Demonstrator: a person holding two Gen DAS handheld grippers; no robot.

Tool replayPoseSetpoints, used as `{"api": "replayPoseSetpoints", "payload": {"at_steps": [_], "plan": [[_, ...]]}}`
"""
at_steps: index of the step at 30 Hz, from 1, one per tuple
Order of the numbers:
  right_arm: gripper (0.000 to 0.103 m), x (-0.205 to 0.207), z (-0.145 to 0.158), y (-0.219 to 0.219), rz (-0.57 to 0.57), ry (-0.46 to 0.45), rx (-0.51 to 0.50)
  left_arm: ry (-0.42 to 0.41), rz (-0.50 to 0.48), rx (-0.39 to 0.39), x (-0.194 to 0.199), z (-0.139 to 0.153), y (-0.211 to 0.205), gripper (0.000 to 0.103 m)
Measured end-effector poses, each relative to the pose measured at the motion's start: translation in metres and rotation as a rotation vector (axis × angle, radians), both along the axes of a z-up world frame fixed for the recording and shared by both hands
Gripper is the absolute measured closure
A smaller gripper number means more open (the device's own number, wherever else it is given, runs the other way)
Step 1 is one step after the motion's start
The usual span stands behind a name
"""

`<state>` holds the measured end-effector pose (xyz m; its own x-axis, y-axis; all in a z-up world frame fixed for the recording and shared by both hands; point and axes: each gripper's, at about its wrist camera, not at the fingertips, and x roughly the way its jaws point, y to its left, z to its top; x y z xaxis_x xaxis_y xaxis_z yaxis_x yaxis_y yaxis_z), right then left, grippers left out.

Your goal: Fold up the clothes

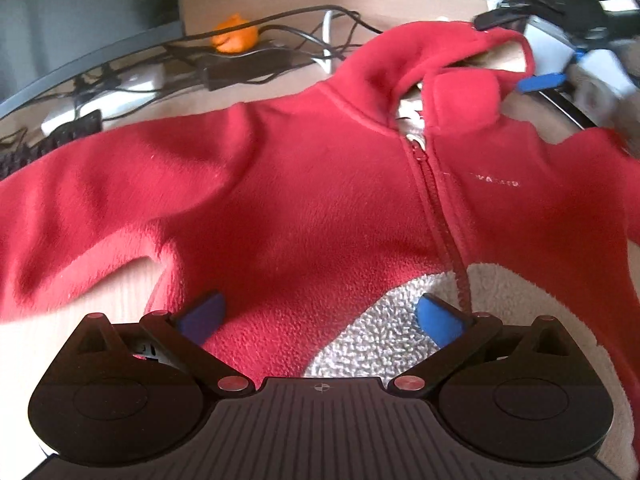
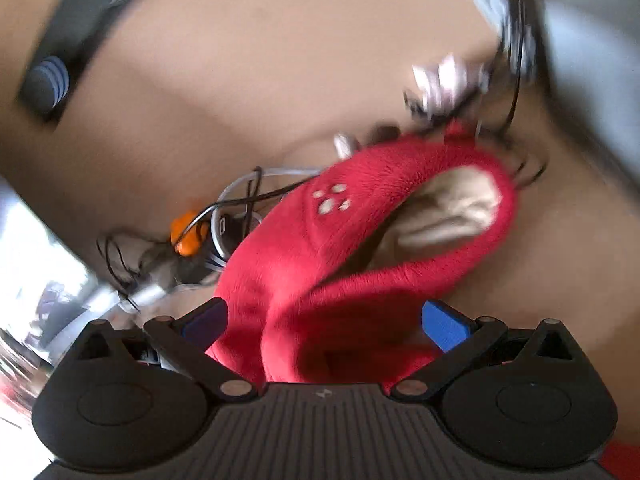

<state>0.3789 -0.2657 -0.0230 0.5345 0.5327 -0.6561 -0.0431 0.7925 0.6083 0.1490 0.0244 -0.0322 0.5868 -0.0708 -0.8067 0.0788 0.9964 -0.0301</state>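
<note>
Looking along my left claw [image 1: 320, 314], I see its fingers spread wide over the red fleece hoodie [image 1: 304, 200], which lies zipped and front-up on the table [image 1: 48, 344], sleeve stretched to the claw's left. Through the right claw [image 2: 324, 320], also spread, red fleece bunches between the fingers unpinched, the hood [image 2: 400, 216] ahead; I judge a fold grip comes next, needing one clean edge.

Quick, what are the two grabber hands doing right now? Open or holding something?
Left gripper: fingers open, over the red fleece jacket, holding nothing.
Right gripper: fingers open, with red jacket cloth bunched between them, not clamped.
</note>
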Motion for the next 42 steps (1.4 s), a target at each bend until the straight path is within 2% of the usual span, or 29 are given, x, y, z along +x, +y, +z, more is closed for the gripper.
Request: {"api": "replayPoseSetpoints", "payload": {"at_steps": [2, 5, 7, 8, 11, 13, 21, 24, 27, 33, 38, 42], "plan": [[0.0, 0.027, -0.014, -0.001, -0.005, 0.058, 0.081, 0.006, 0.019, 0.0, -0.004, 0.0, -0.002, 0.0], [0.0, 0.048, -0.005, 0.015, 0.005, -0.029, -0.013, 0.015, 0.039, 0.002, -0.012, 0.001, -0.006, 0.0], [0.0, 0.048, 0.014, 0.031, 0.016, -0.165, -0.145, 0.026, 0.043, 0.003, -0.02, 0.003, -0.01, 0.0], [0.0, 0.042, 0.031, 0.042, 0.026, -0.278, -0.237, 0.033, 0.047, 0.0, -0.025, 0.004, -0.011, 0.0], [0.0, 0.026, 0.071, 0.071, 0.117, -0.511, -0.37, 0.044, 0.058, -0.007, -0.039, 0.006, -0.017, 0.0], [0.0, 0.014, 0.095, 0.087, 0.175, -0.632, -0.42, 0.043, 0.069, -0.013, -0.047, 0.006, -0.021, 0.0], [0.0, -0.012, 0.145, 0.126, 0.341, -0.65, -0.426, 0.083, 0.139, -0.1, -0.037, 0.012, -0.021, 0.0], [0.0, -0.015, 0.116, 0.114, 0.347, -0.545, -0.451, 0.097, 0.14, -0.159, -0.03, 0.013, -0.009, 0.0], [0.0, -0.022, 0.079, 0.095, 0.315, -0.443, -0.525, 0.101, 0.138, -0.179, -0.027, 0.012, -0.005, 0.0], [0.0, -0.022, 0.022, 0.057, 0.188, -0.28, -0.732, 0.108, 0.08, -0.119, -0.028, 0.01, -0.012, 0.0], [0.0, -0.016, 0.014, 0.042, 0.134, -0.278, -0.743, 0.135, 0.071, -0.133, -0.02, 0.014, -0.009, 0.0], [0.0, -0.014, 0.011, 0.032, 0.101, -0.287, -0.733, 0.078, 0.032, -0.206, -0.003, 0.025, -0.002, 0.0]]}}
